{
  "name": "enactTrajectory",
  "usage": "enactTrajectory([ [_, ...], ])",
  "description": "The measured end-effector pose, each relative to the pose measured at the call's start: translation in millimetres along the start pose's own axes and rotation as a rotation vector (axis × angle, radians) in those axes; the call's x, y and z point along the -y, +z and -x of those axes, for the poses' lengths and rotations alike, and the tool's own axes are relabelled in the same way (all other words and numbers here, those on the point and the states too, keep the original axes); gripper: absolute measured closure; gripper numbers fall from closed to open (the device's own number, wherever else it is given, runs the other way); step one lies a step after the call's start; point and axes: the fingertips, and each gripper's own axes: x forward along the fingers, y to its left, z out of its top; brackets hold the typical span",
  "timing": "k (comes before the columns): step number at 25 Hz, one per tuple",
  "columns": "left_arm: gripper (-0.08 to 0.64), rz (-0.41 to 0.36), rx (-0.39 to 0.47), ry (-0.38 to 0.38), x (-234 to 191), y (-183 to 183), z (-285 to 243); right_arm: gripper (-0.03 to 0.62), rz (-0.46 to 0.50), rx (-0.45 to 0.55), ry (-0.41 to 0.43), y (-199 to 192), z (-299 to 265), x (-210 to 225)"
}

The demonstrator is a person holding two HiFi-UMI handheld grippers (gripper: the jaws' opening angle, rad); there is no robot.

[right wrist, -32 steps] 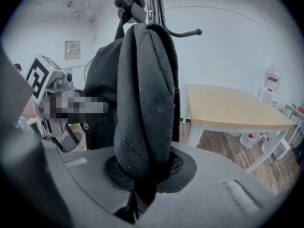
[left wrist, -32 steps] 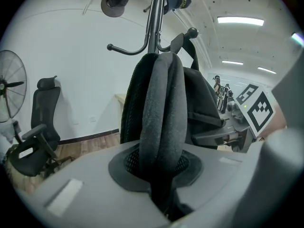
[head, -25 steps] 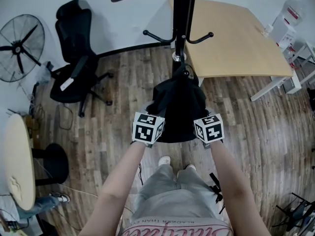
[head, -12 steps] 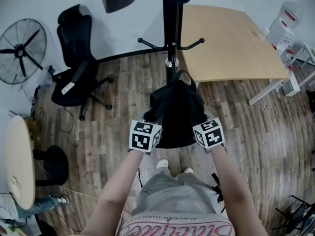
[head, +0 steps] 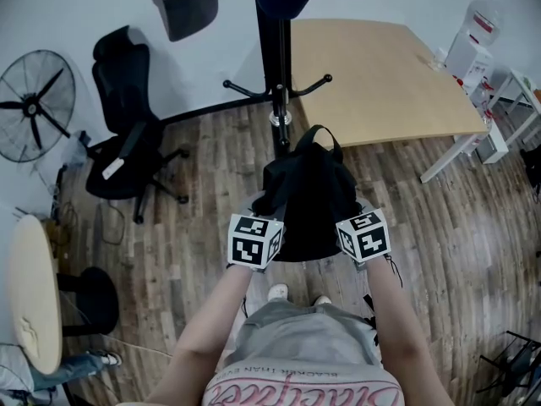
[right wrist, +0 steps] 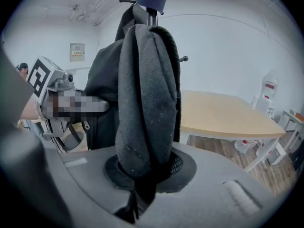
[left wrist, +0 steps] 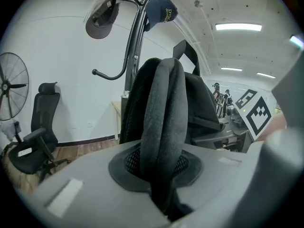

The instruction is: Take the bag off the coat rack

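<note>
Bag farther from coat rack

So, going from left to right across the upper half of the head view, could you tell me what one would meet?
Standing fan → black office chair → coat rack → wooden table. The bag overlaps the rack, so it is left out.
</note>
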Motion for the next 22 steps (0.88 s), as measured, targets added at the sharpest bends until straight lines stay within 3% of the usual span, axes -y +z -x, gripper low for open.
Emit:
enactTrajectory([
  [22,0.489,-0.137,0.097,-0.149,70,66,-15,0.555,-0.045,0.042,-0.199,16,78,51],
])
